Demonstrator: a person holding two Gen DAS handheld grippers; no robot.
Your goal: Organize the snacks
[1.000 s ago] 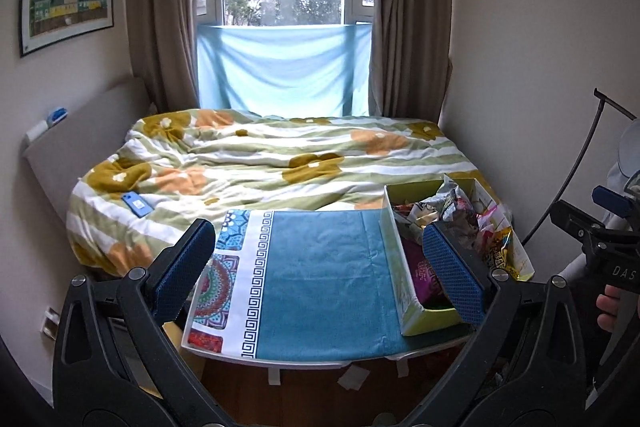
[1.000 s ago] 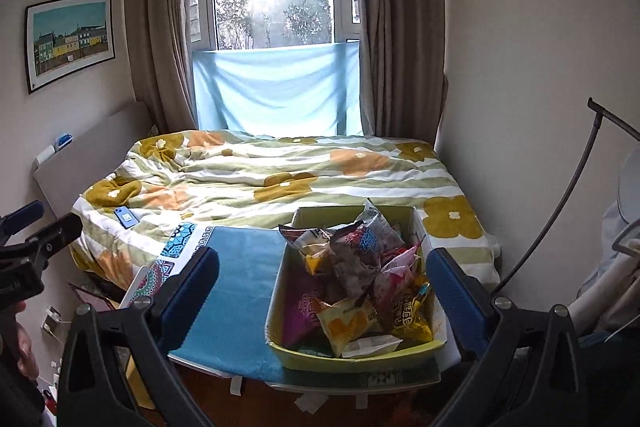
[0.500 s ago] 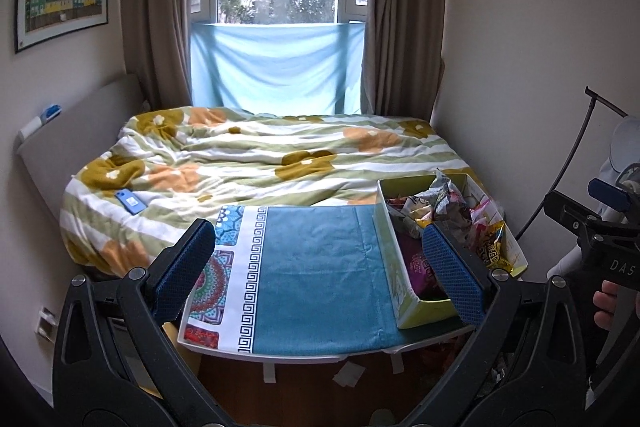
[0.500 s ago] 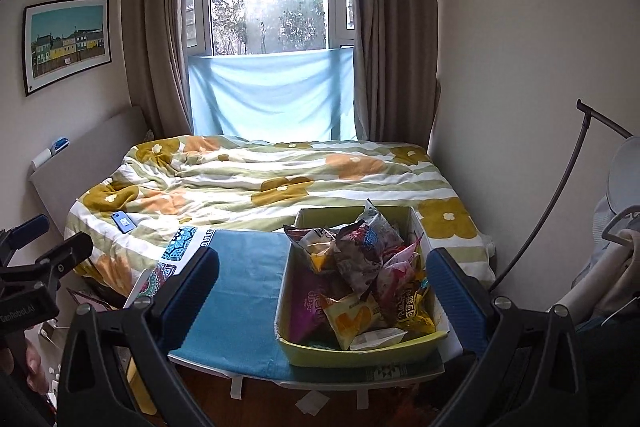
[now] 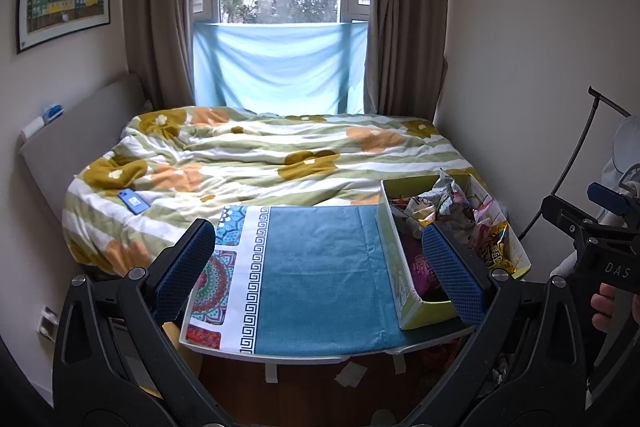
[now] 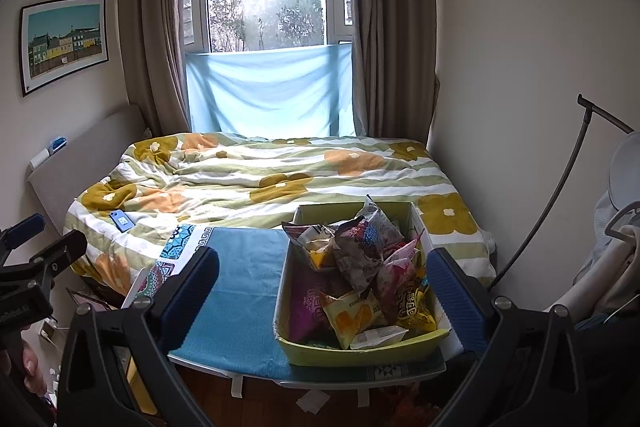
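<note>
You have a small table (image 5: 320, 347) in front of you, with the bed (image 5: 260, 163) right behind it. A box (image 6: 360, 351) full of snack bags (image 6: 360, 259) sits on the table's right end. A phone (image 5: 134, 201) lies on the bed, far left.

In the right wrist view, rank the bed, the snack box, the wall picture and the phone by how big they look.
1. bed
2. snack box, enlarged by nearness
3. wall picture, shrunk by distance
4. phone
</note>
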